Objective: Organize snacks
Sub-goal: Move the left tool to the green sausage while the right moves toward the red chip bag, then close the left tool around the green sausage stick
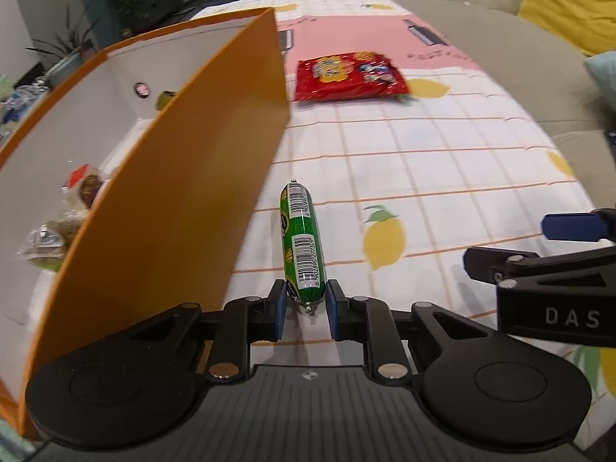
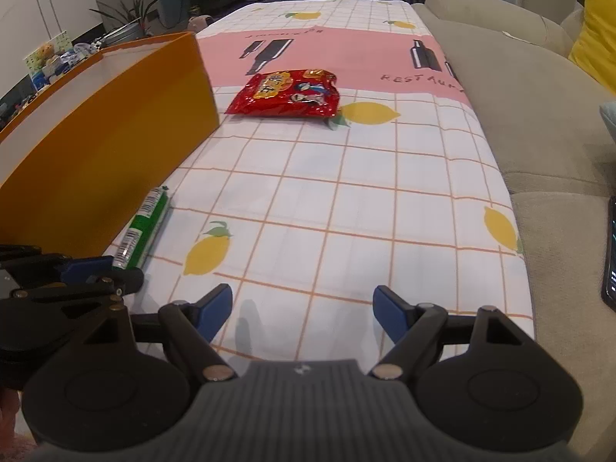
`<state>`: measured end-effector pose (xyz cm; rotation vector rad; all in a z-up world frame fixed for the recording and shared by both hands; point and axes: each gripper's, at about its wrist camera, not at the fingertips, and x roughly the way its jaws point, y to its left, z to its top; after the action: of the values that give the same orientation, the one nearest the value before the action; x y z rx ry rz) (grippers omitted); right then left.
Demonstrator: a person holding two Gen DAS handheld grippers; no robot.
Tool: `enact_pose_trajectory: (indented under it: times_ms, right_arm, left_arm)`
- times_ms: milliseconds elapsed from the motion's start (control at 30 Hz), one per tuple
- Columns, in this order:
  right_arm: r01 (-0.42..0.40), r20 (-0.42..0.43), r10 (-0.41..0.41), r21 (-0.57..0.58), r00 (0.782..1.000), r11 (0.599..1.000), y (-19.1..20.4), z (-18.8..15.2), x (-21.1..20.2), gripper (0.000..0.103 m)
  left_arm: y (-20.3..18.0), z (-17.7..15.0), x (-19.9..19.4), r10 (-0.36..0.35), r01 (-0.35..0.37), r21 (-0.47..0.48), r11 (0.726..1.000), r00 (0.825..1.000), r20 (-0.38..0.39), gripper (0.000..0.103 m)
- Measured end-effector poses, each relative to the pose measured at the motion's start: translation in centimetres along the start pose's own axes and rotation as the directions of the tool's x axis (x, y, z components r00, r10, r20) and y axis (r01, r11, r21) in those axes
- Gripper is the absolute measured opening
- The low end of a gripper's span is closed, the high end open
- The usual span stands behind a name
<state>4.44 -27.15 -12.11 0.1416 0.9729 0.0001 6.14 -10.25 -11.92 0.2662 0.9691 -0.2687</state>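
Observation:
A green sausage stick (image 1: pixel 302 244) lies on the tablecloth beside the orange box (image 1: pixel 200 161); it also shows in the right wrist view (image 2: pixel 144 229). My left gripper (image 1: pixel 306 302) has its jaws narrowed around the sausage's near end, with small gaps still showing at both pads. A red snack bag (image 1: pixel 348 76) lies farther off, also seen in the right wrist view (image 2: pixel 287 93). My right gripper (image 2: pixel 302 308) is wide open and empty over the cloth. The box (image 2: pixel 104 142) holds several wrapped snacks (image 1: pixel 65 215).
A lemon-print tablecloth (image 2: pixel 346 192) covers the table. A beige sofa (image 2: pixel 539 115) runs along the right with a yellow cushion (image 2: pixel 596 46). A dark phone (image 2: pixel 610 258) lies at the right edge. Plants stand at the back left.

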Motion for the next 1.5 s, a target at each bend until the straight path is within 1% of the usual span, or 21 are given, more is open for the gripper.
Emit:
enact_pose_trajectory:
  times_ms: [67,100,167,200,267,333,433,533,567,633,667,733,767,900,1000,1100,1167,1267,1300,1367,1500]
  right_arm:
    - [0.005,0.000,-0.005,0.012,1.000,1.000,-0.4,0.1,0.0,0.077]
    - [0.008,0.000,-0.008,0.019,1.000,1.000,-0.5,0.1,0.0,0.077]
    - [0.013,0.001,-0.013,0.030,1.000,0.999,-0.8,0.2,0.0,0.077]
    - [0.013,0.001,-0.013,0.034,1.000,0.999,-0.9,0.2,0.0,0.077]
    - [0.014,0.004,-0.015,0.035,1.000,0.999,-1.0,0.3,0.1,0.077]
    - [0.016,0.008,-0.016,0.032,1.000,0.999,-1.0,0.4,0.1,0.077]
    - [0.021,0.024,-0.021,0.019,0.999,1.000,-0.9,0.6,0.1,0.077]
    - [0.032,0.054,-0.032,-0.015,0.998,0.999,-1.0,1.0,0.0,0.077]
    - [0.035,0.065,-0.033,-0.027,0.997,0.999,-1.1,1.1,0.0,0.076]
    - [0.035,0.086,-0.030,-0.051,0.996,0.998,-1.2,1.5,0.1,0.075]
    - [0.032,0.095,-0.026,-0.065,0.995,0.997,-1.3,1.7,0.2,0.075]
    - [0.022,0.106,-0.012,-0.094,0.994,0.995,-1.2,2.1,0.4,0.075]
    - [0.014,0.108,-0.002,-0.110,0.994,0.994,-1.2,2.2,0.6,0.075]
    - [-0.013,0.109,0.032,-0.172,0.993,0.985,-0.8,2.9,1.4,0.075]
    - [-0.002,0.124,0.034,-0.245,0.992,0.970,-0.4,4.0,2.4,0.075]
    - [-0.007,0.140,0.053,-0.312,0.989,0.950,-0.6,5.6,3.6,0.075]
    - [-0.028,0.144,0.080,-0.331,0.986,0.943,-1.0,6.6,4.4,0.075]
    - [-0.023,0.168,0.087,-0.349,0.982,0.937,-1.7,8.4,5.7,0.075]
    - [-0.028,0.172,0.095,-0.356,0.981,0.934,-2.0,9.1,6.2,0.076]
    - [-0.042,0.170,0.109,-0.359,0.979,0.932,-2.4,10.2,7.2,0.081]
    - [-0.064,0.161,0.134,-0.378,0.978,0.924,-2.2,12.1,9.2,0.083]
  left_arm:
    - [0.1,0.0,0.1,-0.013,0.013,-0.013,1.000,1.000,-0.006,0.023]
    - [0.2,0.2,0.1,-0.017,0.017,-0.020,1.000,1.000,-0.012,0.026]
    - [0.4,0.6,0.3,-0.016,0.015,-0.042,0.999,0.999,-0.028,0.038]
    - [0.4,0.8,0.3,-0.017,0.016,-0.049,0.999,1.000,-0.022,0.053]
    - [0.4,1.4,0.4,-0.030,0.030,-0.057,0.998,1.000,-0.005,0.055]
    - [-0.1,2.1,0.8,-0.011,0.010,-0.051,0.999,1.000,-0.013,0.056]
    - [-0.7,3.0,1.7,0.036,-0.038,-0.050,0.998,0.998,-0.050,0.056]
    - [-1.0,3.3,2.3,0.053,-0.057,-0.059,0.997,0.996,-0.073,0.055]
    - [-1.0,3.3,2.3,0.052,-0.056,-0.063,0.996,0.996,-0.072,0.052]
    - [-0.9,3.3,2.4,0.038,-0.043,-0.071,0.997,0.996,-0.076,0.040]
    - [-0.8,3.4,2.5,0.027,-0.033,-0.077,0.996,0.997,-0.078,0.039]
    - [-0.7,3.5,2.6,0.017,-0.023,-0.081,0.996,0.997,-0.081,0.028]
    - [-0.8,3.7,2.6,0.009,-0.015,-0.075,0.997,0.997,-0.081,0.026]
    - [-1.2,4.3,3.1,0.000,-0.006,-0.064,0.998,0.997,-0.082,0.025]
    - [-1.2,5.0,3.5,-0.004,-0.003,-0.081,0.997,0.996,-0.086,0.025]
    - [-1.2,5.9,4.1,-0.008,-0.001,-0.102,0.995,0.996,-0.091,0.025]
    - [-1.3,6.4,4.5,-0.004,-0.007,-0.113,0.994,0.995,-0.095,0.025]
    - [-1.3,7.0,5.1,0.004,-0.016,-0.126,0.992,0.995,-0.099,0.025]
    - [-1.3,7.3,5.3,0.007,-0.020,-0.133,0.991,0.995,-0.099,0.025]
    - [-1.4,7.8,5.7,0.013,-0.027,-0.142,0.990,0.995,-0.101,0.025]
    - [-1.4,8.7,6.4,0.009,-0.025,-0.162,0.986,0.995,-0.102,0.025]
